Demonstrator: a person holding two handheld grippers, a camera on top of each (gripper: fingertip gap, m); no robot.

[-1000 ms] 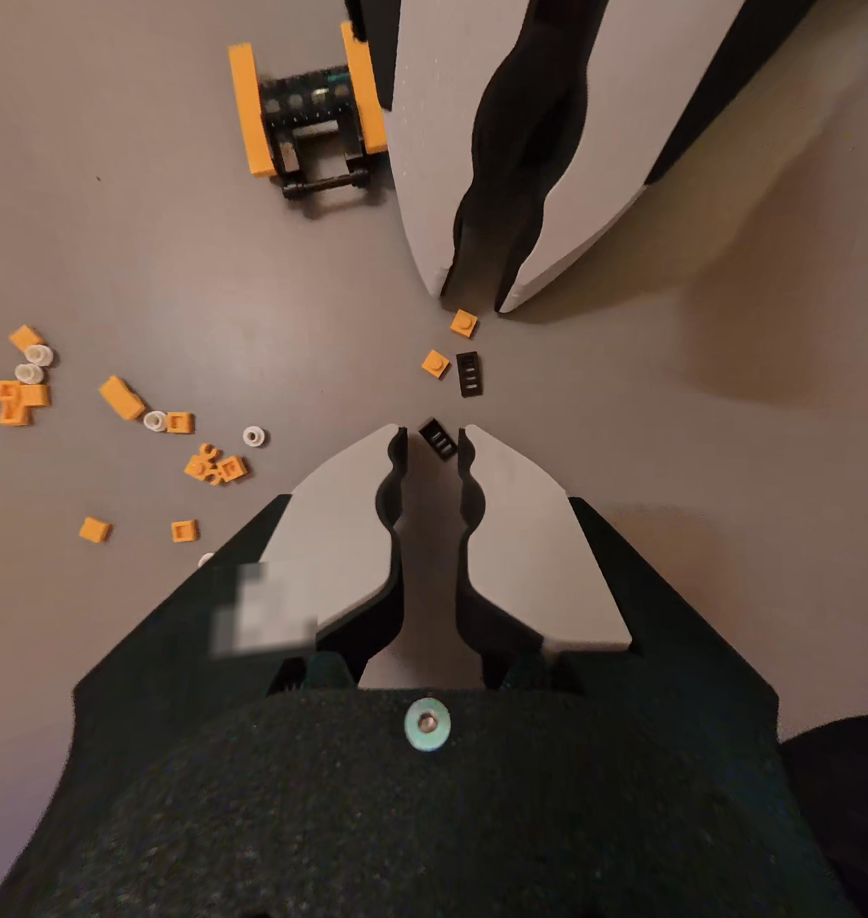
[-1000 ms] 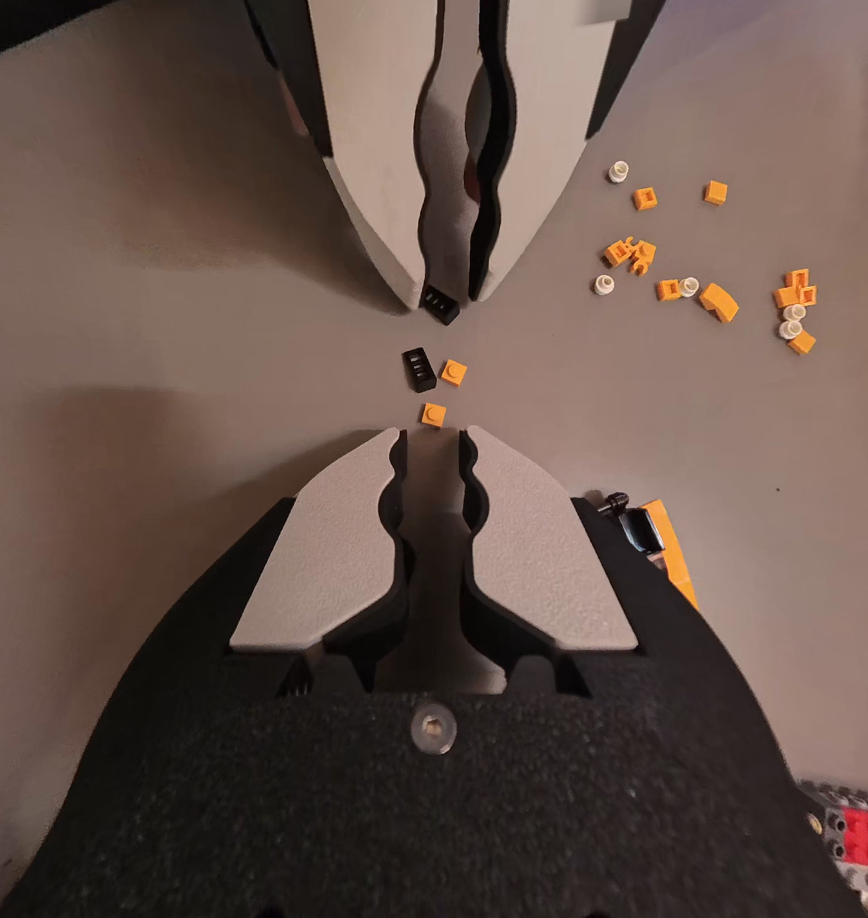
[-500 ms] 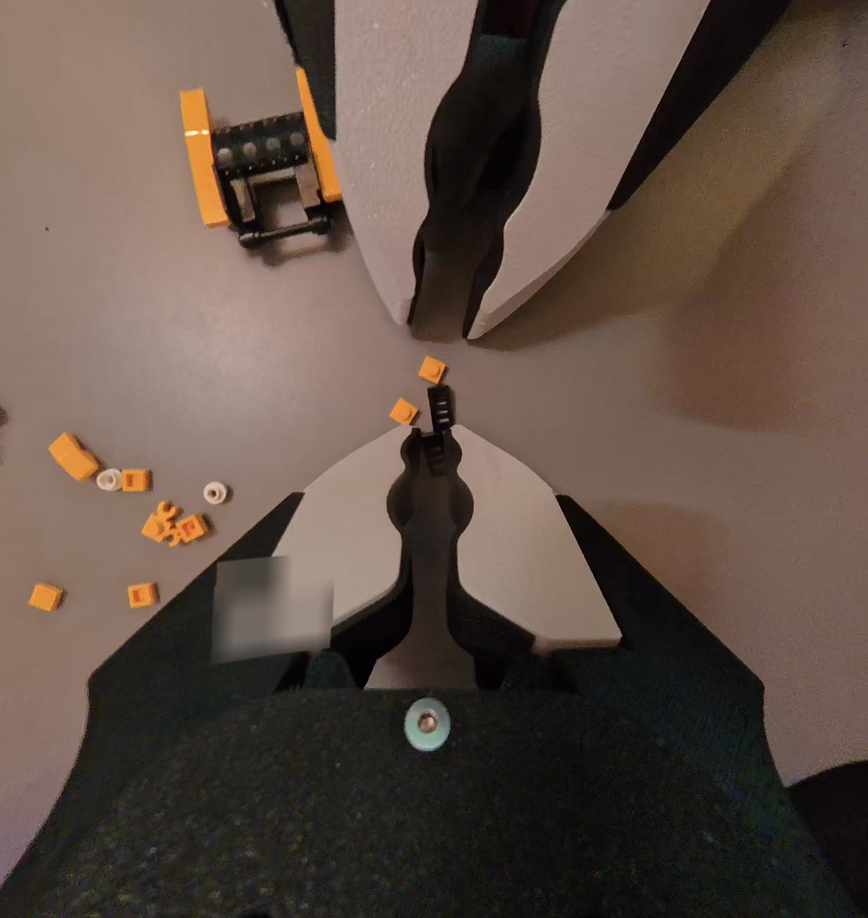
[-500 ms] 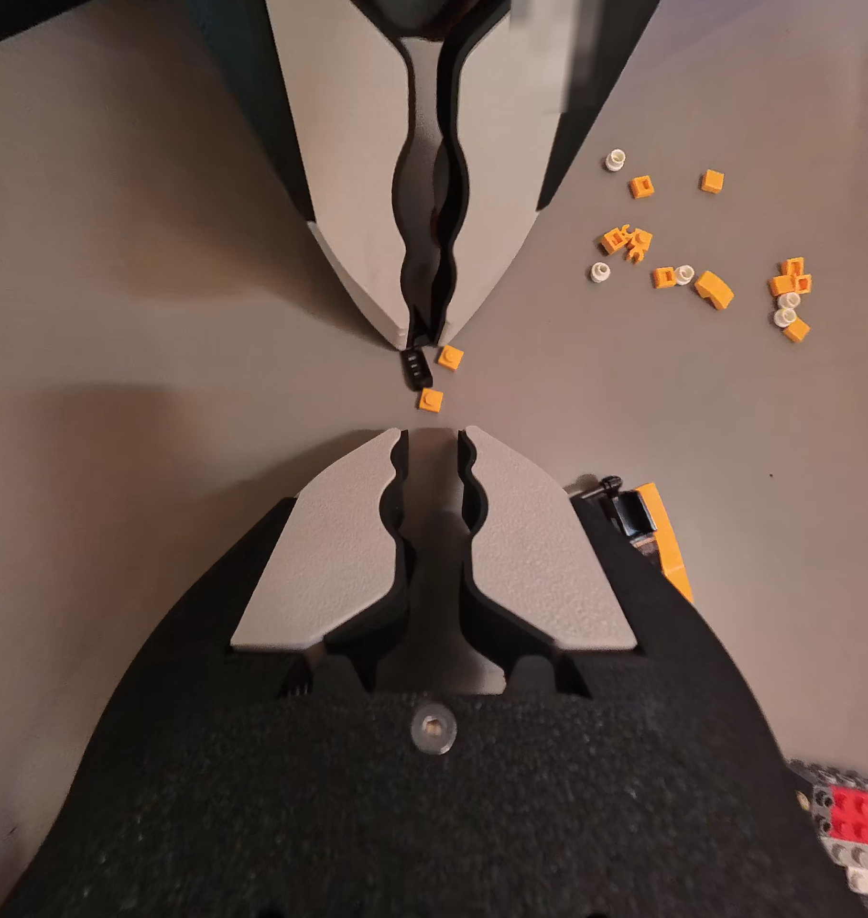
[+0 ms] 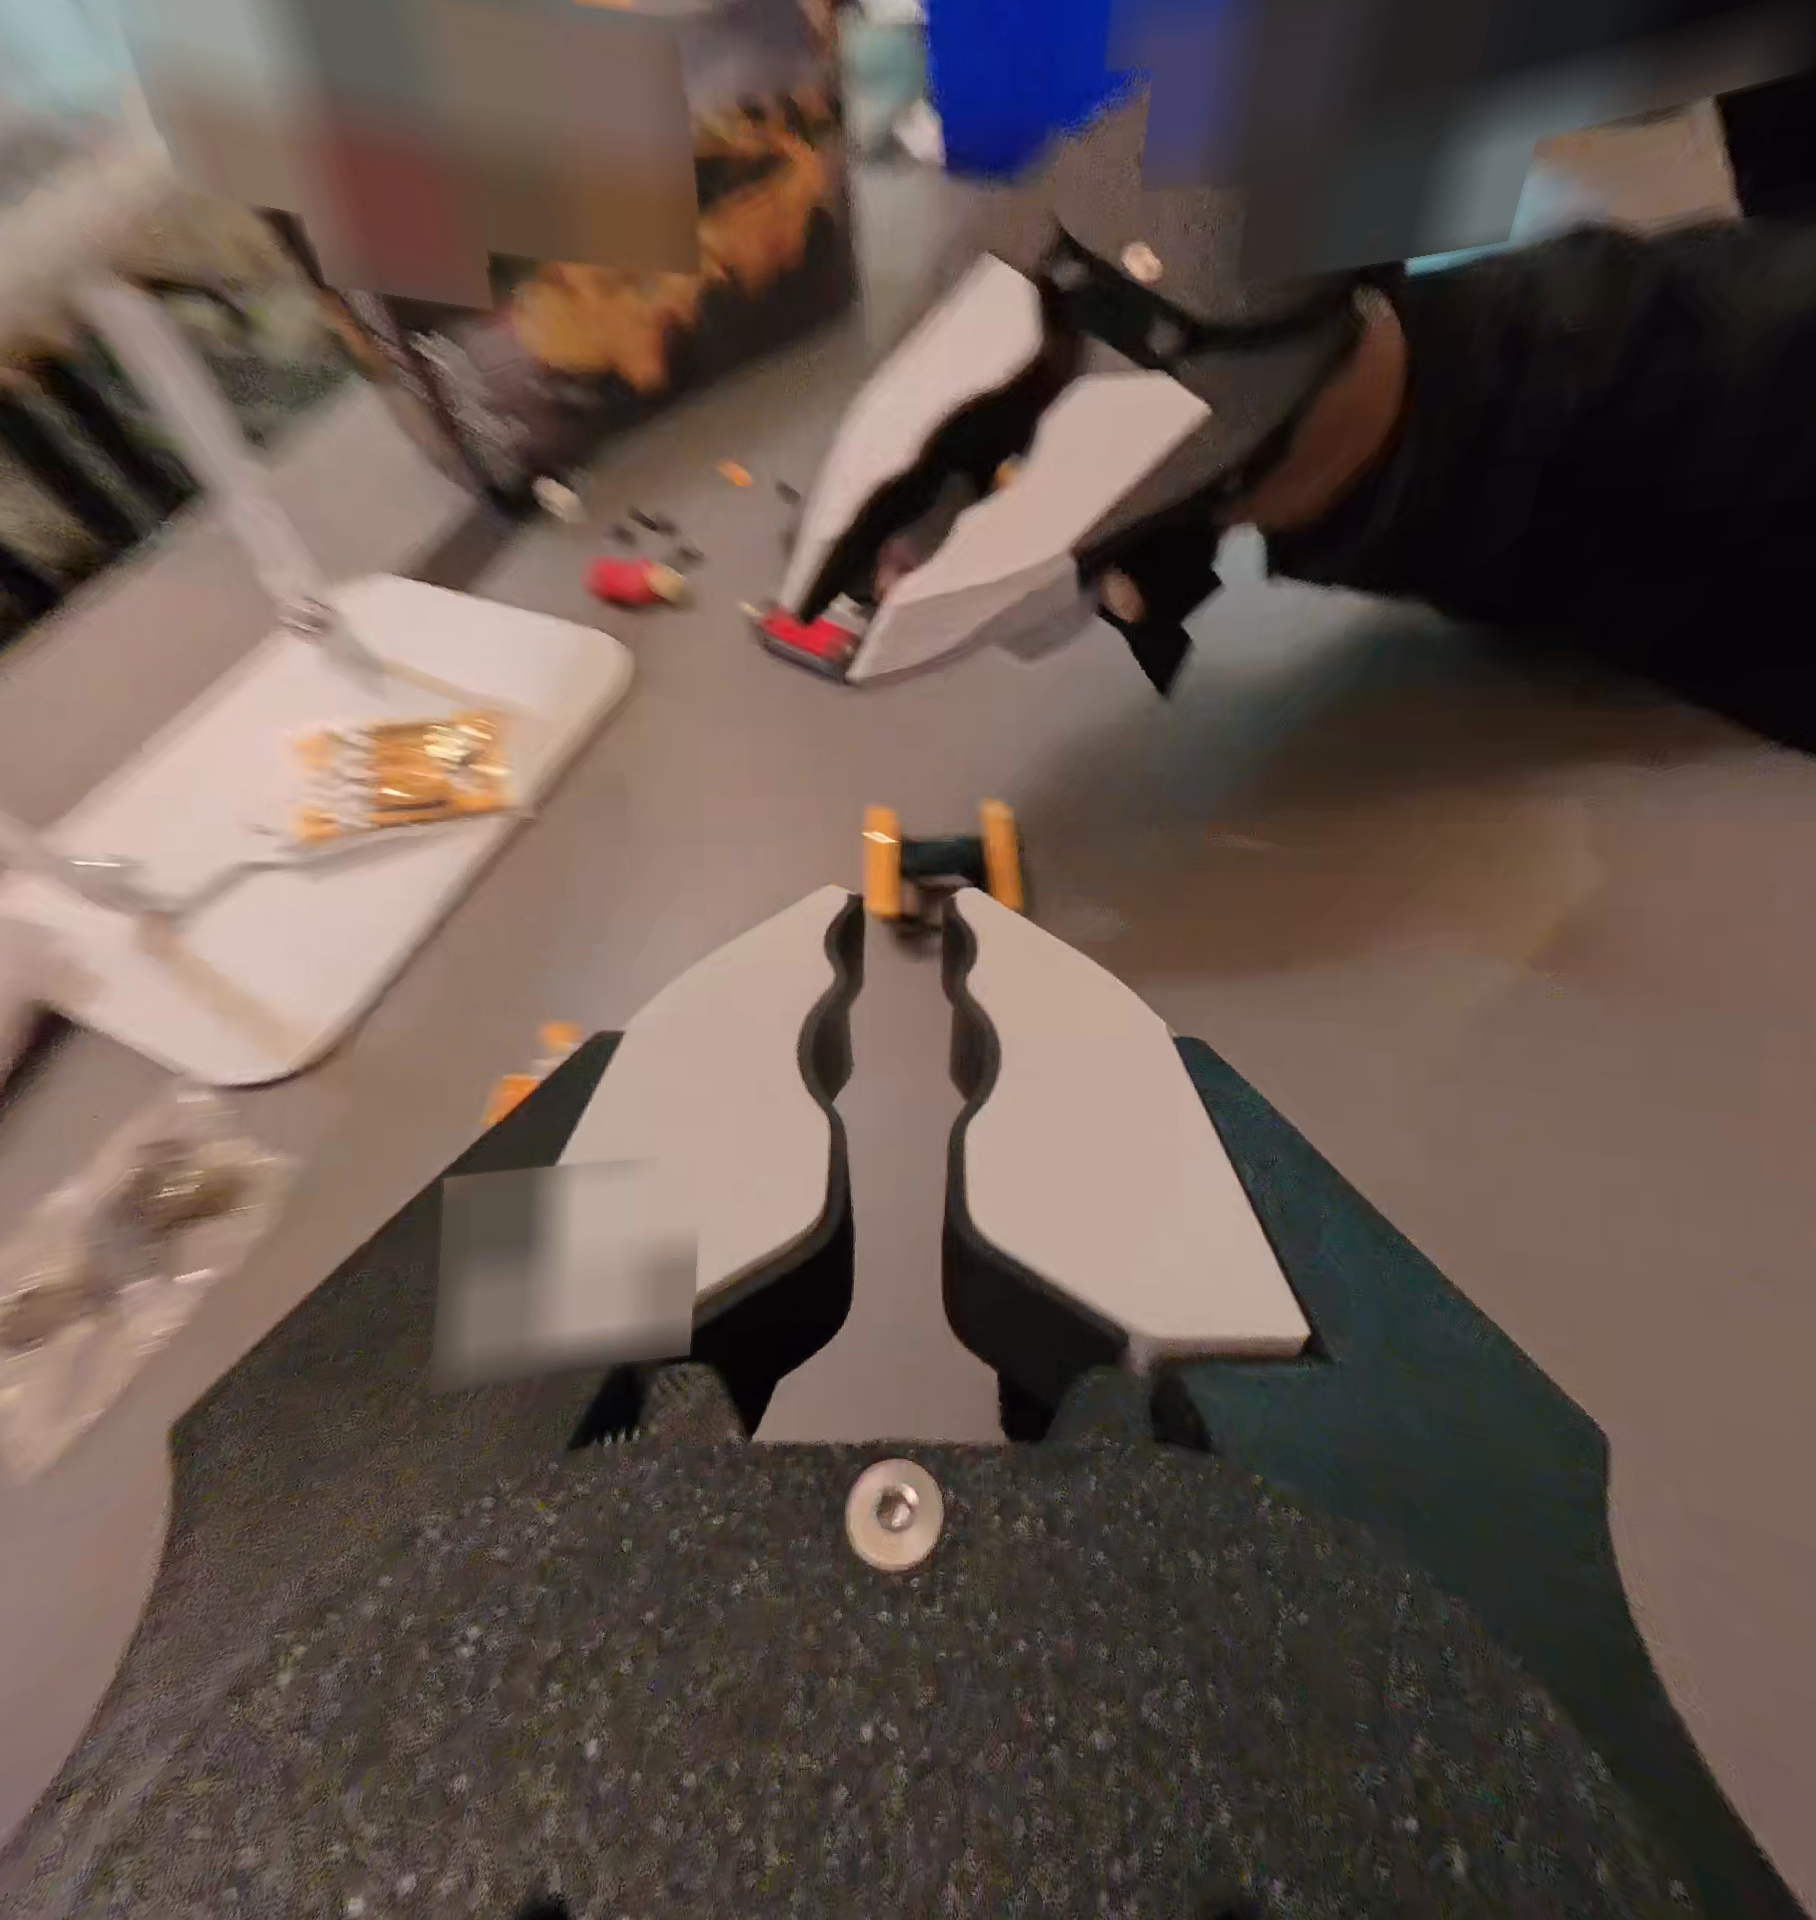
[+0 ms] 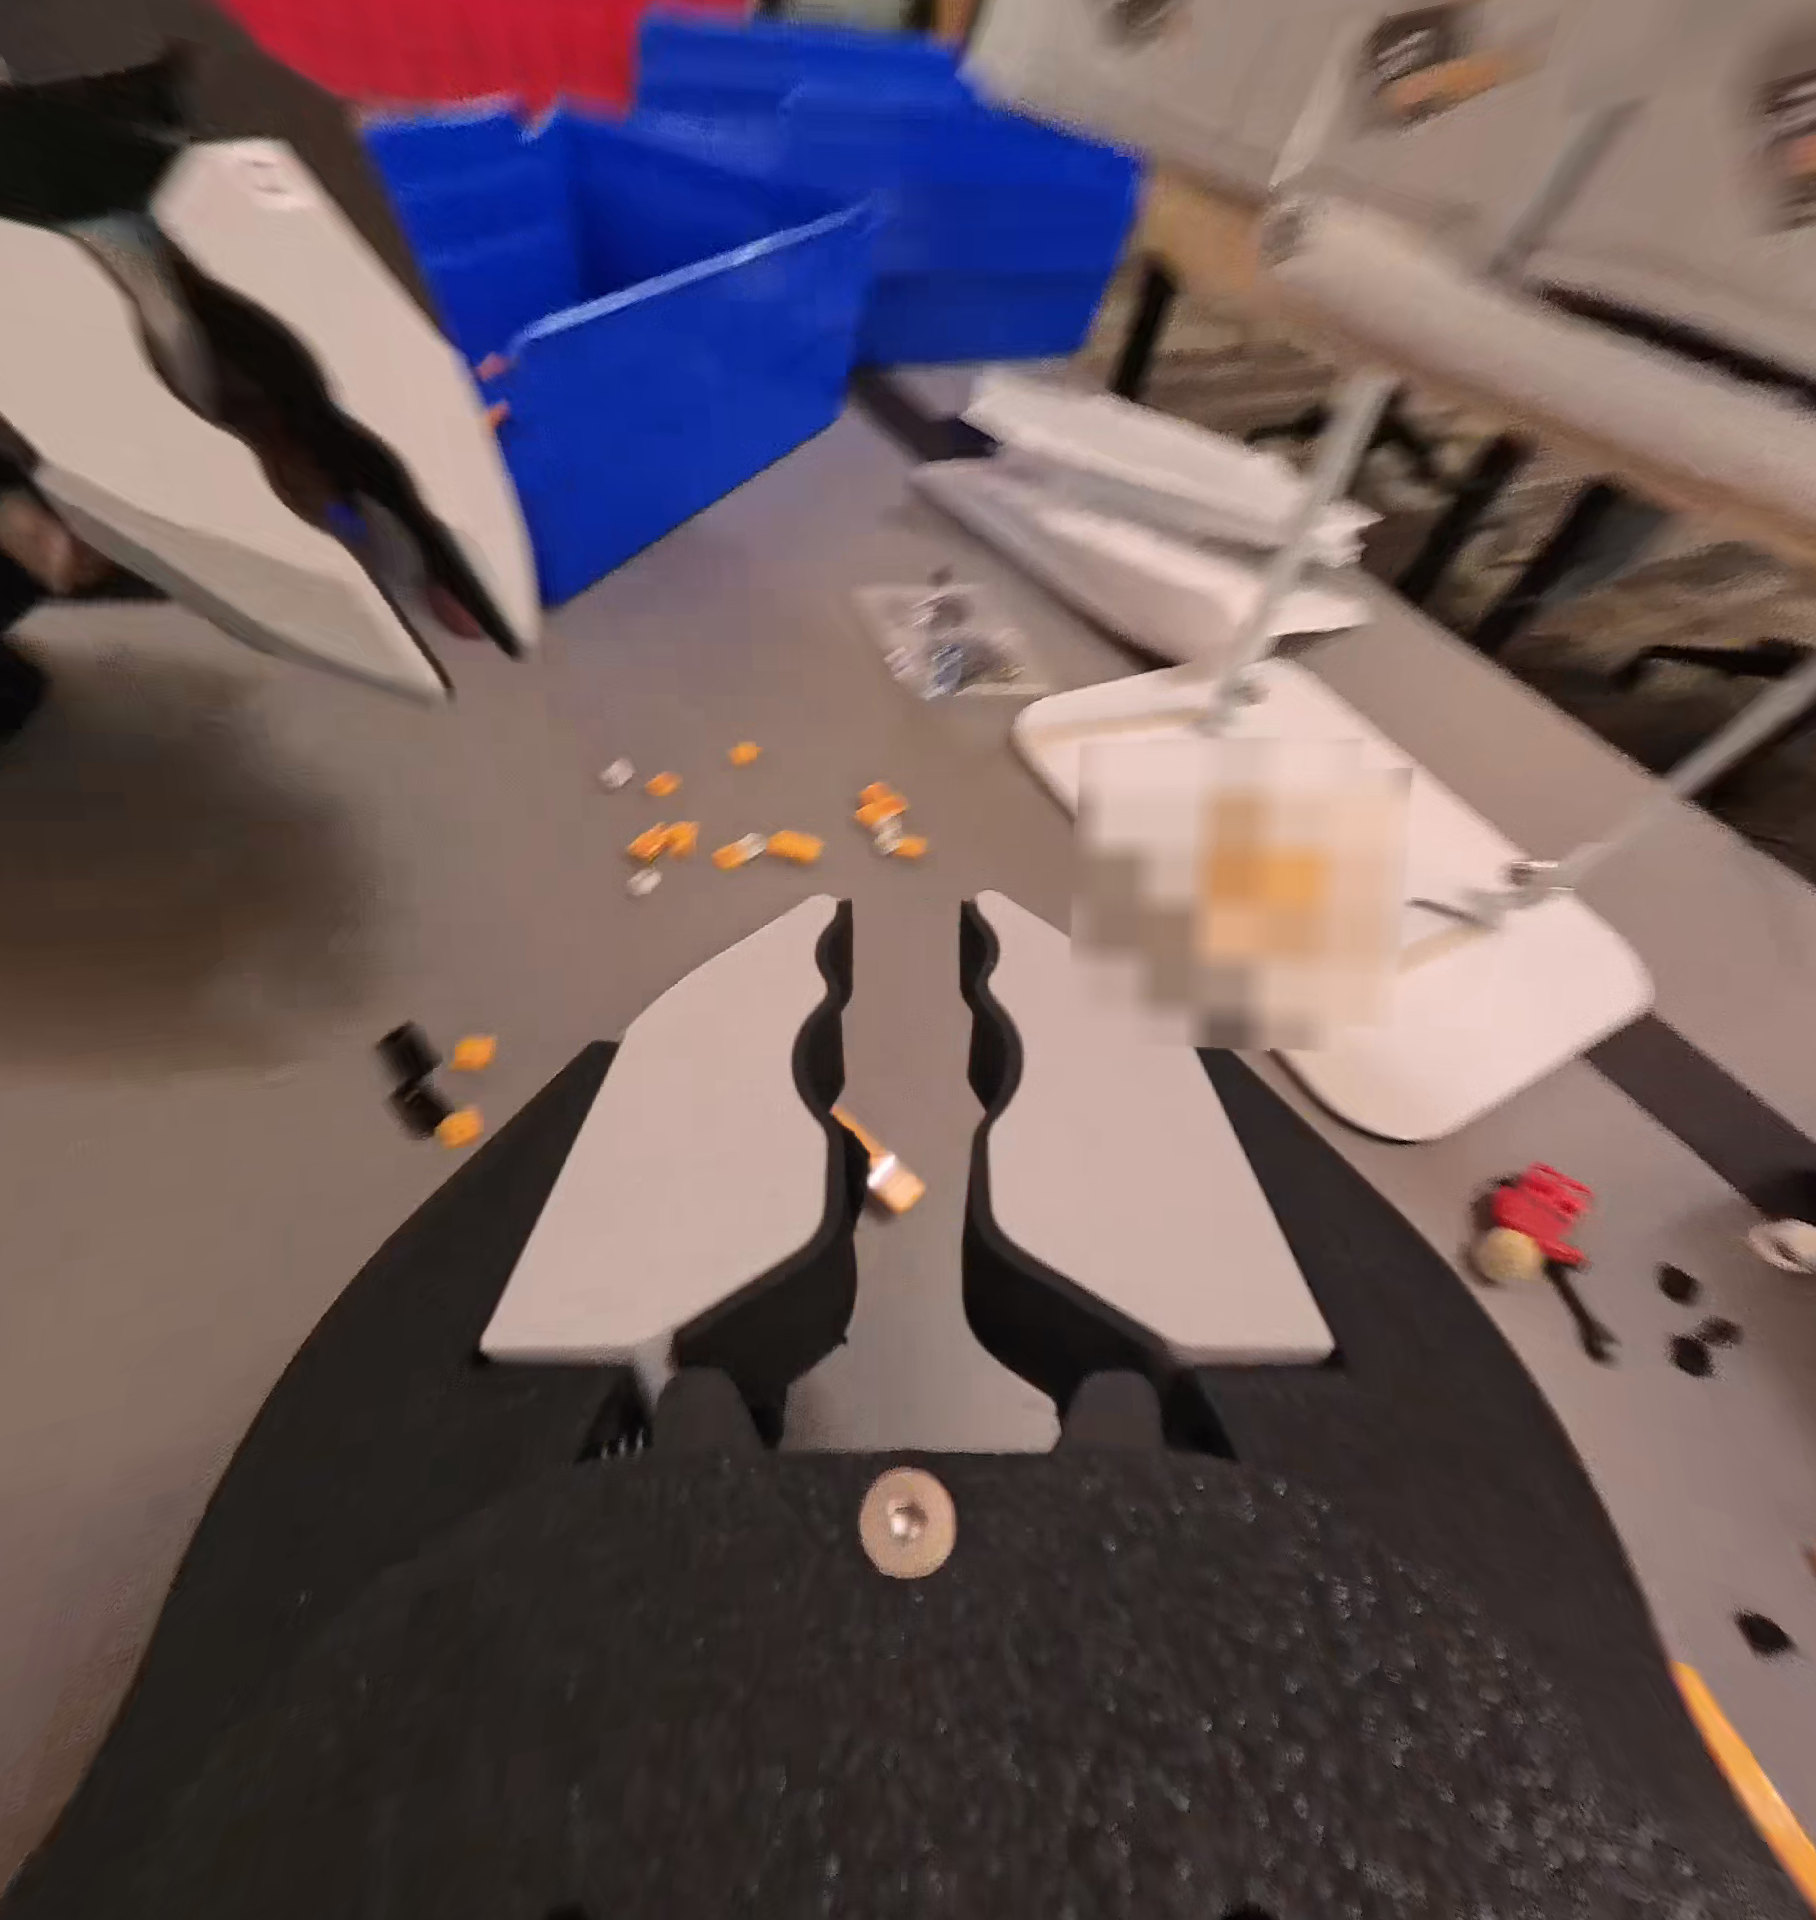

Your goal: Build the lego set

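Observation:
My left gripper [image 5: 902, 906] is open and empty, low over the grey table. Just beyond its tips sits the orange-and-black lego assembly [image 5: 940, 860]. My right gripper [image 6: 904, 914] is open and empty; in the left wrist view it [image 5: 831, 636] hovers over a red-and-grey lego block [image 5: 808, 634]. Two black tiles [image 6: 413, 1075] and two small orange plates [image 6: 464, 1091] lie on the table at the left. An orange-and-grey part [image 6: 888, 1179] shows on the table through the gap between the right fingers. The left gripper [image 6: 476, 665] hangs at upper left.
Loose orange and white pieces [image 6: 769, 821] lie mid-table. A white tray [image 5: 291, 935] with an orange-printed sheet is at left; it also shows in the right wrist view [image 6: 1486, 1070]. Blue bins [image 6: 675, 343] stand behind. Red parts [image 6: 1538, 1210], small black bits [image 6: 1693, 1335] and plastic bags [image 5: 104, 1247] lie around. The left gripper's tips are roughly 9 centimeters from the right gripper's.
Both views have swung from looking straight down to looking across the table. My left gripper has opened and no longer holds the black tile. The two grippers have moved apart.

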